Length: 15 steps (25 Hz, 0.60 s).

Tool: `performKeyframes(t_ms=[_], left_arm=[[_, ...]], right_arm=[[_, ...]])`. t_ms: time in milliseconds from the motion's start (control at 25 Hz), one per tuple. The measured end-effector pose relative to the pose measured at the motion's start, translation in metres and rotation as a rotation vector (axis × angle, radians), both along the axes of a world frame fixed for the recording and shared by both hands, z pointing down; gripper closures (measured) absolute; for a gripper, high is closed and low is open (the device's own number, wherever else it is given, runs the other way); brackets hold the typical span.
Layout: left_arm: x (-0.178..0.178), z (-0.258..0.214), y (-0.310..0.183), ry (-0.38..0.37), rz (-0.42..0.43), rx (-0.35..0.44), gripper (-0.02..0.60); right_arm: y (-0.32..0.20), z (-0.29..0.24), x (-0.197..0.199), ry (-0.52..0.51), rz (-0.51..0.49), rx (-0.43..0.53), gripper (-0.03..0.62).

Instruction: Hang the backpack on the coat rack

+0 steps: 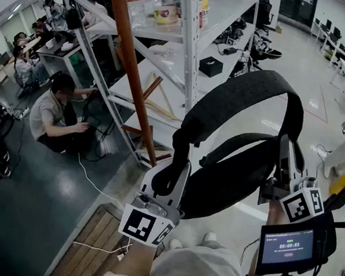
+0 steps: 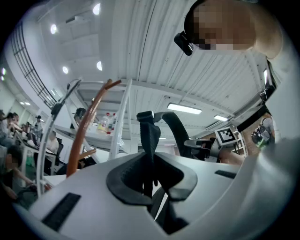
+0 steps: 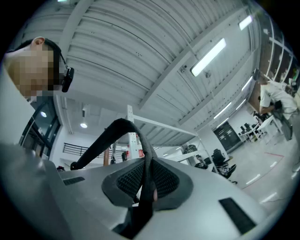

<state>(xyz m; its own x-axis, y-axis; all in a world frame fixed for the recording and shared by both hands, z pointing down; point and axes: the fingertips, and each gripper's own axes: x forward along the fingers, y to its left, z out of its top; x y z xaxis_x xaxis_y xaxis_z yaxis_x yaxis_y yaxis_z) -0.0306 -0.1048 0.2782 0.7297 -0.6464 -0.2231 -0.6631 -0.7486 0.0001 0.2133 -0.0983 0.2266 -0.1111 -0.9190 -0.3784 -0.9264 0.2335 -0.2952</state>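
On the white shelving (image 1: 189, 48) beyond you stood a few bottles (image 1: 167, 12); what they held could not be told, and the print on them was too small to read. The small screen (image 1: 287, 247) by your right hand showed a row of digits, too fine to make out for certain. Your left gripper (image 2: 149, 174) was clamped tight on a black strap (image 2: 151, 136) of the backpack (image 1: 233, 183), and your right gripper (image 3: 145, 183) was closed on a second strap (image 3: 123, 129). You held the backpack in the air between them, near the brown coat rack (image 1: 129, 59) but apart from it.
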Motion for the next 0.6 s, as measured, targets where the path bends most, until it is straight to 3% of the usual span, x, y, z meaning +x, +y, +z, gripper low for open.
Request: performKeyframes(t_ms=[160,400,600], left_arm=[[-0.018,-0.007,-0.012,0.006,-0.096,0.016,0.535],[-0.050,-0.028,-0.025,-0.007,-0.323,0.062,0.535],[-0.064,-0.058,-0.032,-0.026,-0.440,0.116,0.535]], right_arm=[[-0.024,-0.017,-0.027,0.015,-0.095,0.037,0.542],[-0.085,-0.050,-0.074,0.009,-0.289,0.061,0.542],[-0.113,-0.081,-0.100,-0.017,-0.449,0.087,0.542]])
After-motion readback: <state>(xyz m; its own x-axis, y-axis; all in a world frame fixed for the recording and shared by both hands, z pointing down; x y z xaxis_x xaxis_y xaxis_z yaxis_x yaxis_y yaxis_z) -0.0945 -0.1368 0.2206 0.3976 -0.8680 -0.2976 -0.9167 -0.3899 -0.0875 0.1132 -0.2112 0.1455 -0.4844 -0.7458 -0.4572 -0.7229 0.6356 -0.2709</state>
